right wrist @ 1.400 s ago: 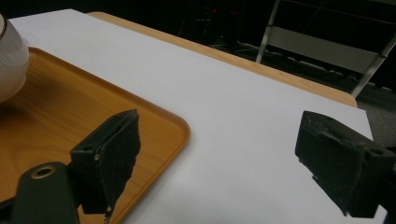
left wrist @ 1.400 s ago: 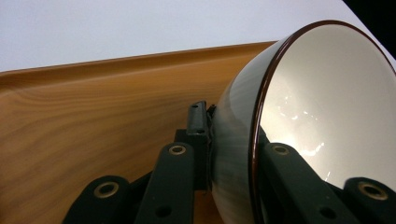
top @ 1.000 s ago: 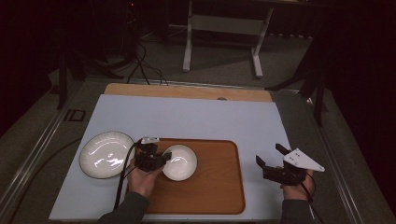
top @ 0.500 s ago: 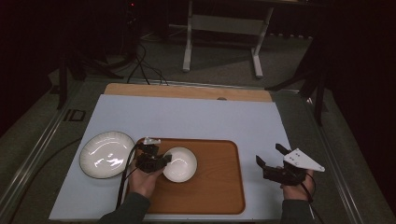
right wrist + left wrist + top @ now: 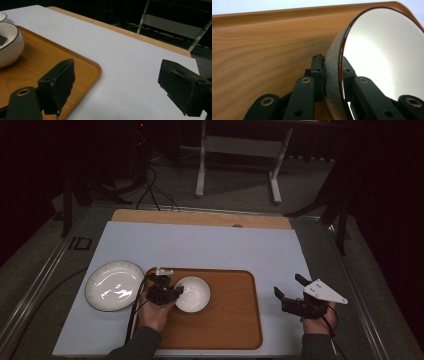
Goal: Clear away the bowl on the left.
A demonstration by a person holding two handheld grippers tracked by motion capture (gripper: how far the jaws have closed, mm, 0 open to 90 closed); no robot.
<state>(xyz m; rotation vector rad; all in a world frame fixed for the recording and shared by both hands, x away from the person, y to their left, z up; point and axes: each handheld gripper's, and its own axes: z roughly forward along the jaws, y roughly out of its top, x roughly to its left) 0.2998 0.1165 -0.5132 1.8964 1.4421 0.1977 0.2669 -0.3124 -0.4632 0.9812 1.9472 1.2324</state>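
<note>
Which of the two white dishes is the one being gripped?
The small white bowl on the wooden tray: the left gripper clamps its rim. The wide, shallow plate lies untouched on the mat beside the tray.

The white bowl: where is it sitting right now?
In the high view the white bowl sits on the left part of the wooden tray, right of the white plate, its rim pinched by the left gripper.

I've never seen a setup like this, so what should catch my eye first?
First, the white bowl on the wooden tray: the left gripper is clamped on its rim, one jaw inside, one outside. Beside the tray lies a white plate. At the right, the right gripper hangs open over the pale mat.
</note>
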